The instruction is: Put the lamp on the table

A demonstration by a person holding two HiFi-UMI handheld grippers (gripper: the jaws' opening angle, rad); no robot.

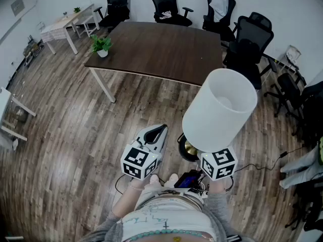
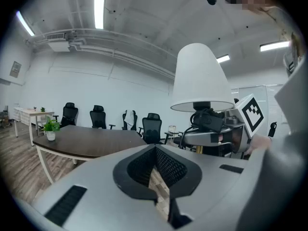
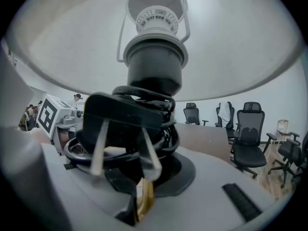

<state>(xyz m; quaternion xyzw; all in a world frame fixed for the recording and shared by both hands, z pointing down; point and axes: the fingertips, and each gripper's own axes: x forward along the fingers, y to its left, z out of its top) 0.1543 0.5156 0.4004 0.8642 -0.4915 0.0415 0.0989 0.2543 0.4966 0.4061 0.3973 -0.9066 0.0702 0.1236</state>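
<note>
A lamp with a white cone shade (image 1: 219,110) and a round brass base (image 1: 191,147) is held up off the wooden floor. My right gripper (image 1: 198,154) is shut on the lamp's thin brass stem (image 3: 144,201), just under the coiled black cord and plug (image 3: 126,124). The shade (image 3: 231,37) fills the top of the right gripper view. My left gripper (image 1: 155,132) is beside the lamp on its left, shut with nothing between its jaws (image 2: 156,177). From it I see the shade (image 2: 201,78) and the right gripper (image 2: 216,136). The dark brown table (image 1: 161,49) stands ahead.
A small potted plant (image 1: 101,45) sits on the table's near left corner. Black office chairs (image 1: 169,6) ring the table's far and right sides. A light wooden table (image 1: 63,26) stands far left. A cable (image 1: 262,166) trails over the floor at right.
</note>
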